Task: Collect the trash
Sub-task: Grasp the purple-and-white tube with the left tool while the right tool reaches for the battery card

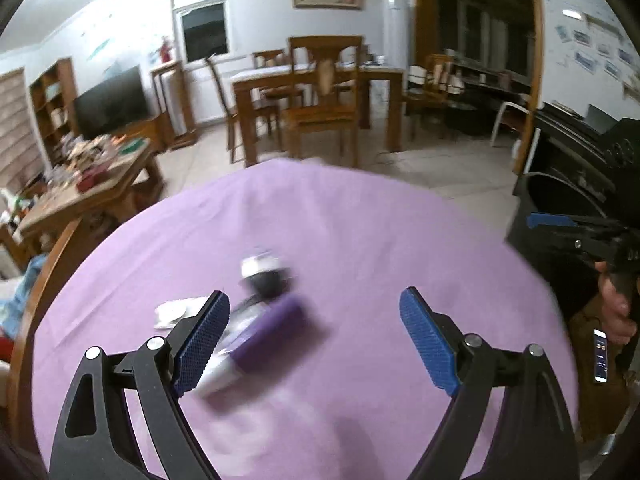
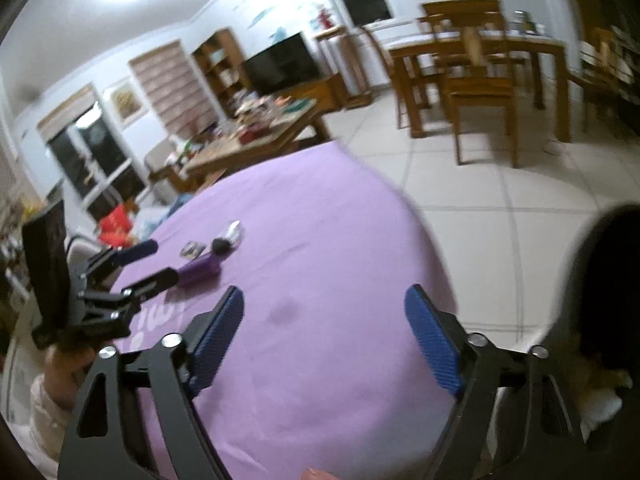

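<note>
A round worktop [image 1: 360, 240] covered by a smooth lilac cloth is seen in both wrist views, and the trash is gathered in one small cluster on it. Taken from left to right in the left wrist view, a flat, pale, crinkled wrapper [image 1: 174, 312] is seen first, lying just left of the purple tube [image 1: 264, 336], which serves as the landmark. The tube itself is a glossy cylinder, deep purple along its body and whitish at its near end; it lies flat, with its long axis running diagonally, the pale end pointing down and left toward the camera and the purple end pointing up and right. Just beyond the tube's far end a small, rounded object [image 1: 266, 276] is seen, dark below and white on top, blurred so that its material cannot be told. The left tongs [image 1: 316, 340] are held spread wide above the cloth, their blue, finely ribbed pads [image 1: 204, 340] on black arms; the tube lies between them, close by the left pad, but is not pinched. Well to the right of the tube, the right tongs [image 2: 324, 340] are likewise held spread, with only bare cloth between their textured blue pads [image 2: 434, 340].
</note>
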A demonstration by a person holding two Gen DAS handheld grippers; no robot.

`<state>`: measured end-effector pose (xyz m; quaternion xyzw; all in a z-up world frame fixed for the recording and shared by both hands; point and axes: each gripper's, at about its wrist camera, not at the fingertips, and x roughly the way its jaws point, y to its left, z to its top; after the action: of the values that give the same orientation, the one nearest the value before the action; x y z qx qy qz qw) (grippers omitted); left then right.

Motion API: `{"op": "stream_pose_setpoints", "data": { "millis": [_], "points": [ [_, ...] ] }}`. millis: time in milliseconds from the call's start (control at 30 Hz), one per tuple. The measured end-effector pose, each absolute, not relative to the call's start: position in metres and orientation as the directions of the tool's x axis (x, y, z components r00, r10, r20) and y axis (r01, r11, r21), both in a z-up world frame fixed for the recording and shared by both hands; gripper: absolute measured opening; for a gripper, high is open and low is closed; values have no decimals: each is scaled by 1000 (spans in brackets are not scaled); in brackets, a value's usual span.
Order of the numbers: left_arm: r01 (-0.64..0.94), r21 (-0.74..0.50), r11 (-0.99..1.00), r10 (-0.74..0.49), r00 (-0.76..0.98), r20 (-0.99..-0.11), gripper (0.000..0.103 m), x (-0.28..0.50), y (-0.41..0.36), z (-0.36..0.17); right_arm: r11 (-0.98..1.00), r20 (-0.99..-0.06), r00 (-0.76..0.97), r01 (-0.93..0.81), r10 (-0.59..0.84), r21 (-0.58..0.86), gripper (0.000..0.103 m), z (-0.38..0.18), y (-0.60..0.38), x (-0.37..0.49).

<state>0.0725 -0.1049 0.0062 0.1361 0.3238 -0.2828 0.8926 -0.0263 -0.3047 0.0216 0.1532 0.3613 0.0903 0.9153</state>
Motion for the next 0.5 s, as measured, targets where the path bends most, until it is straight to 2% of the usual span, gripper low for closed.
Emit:
{"op": "stream_pose_setpoints", "data": {
  "millis": [233, 433, 467, 500],
  "points": [
    [623, 73, 779, -398, 580, -710, 85, 100, -85, -10, 935, -670, 658, -173, 344, 311, 75, 15, -225, 43],
    [655, 79, 751, -393, 540, -744, 54, 105, -95, -26, 945, -716, 617, -223, 326, 239, 72, 6, -171, 103],
    [659, 65, 750, -399, 528, -750, 51, 108, -91, -30, 949, -729, 609, -225, 314, 221, 68, 2, -164, 112],
    [665, 52, 745, -403, 511, -759, 42, 108, -93, -32, 953, -741, 601, -225, 301, 204, 67, -2, -156, 122]
  ]
}}
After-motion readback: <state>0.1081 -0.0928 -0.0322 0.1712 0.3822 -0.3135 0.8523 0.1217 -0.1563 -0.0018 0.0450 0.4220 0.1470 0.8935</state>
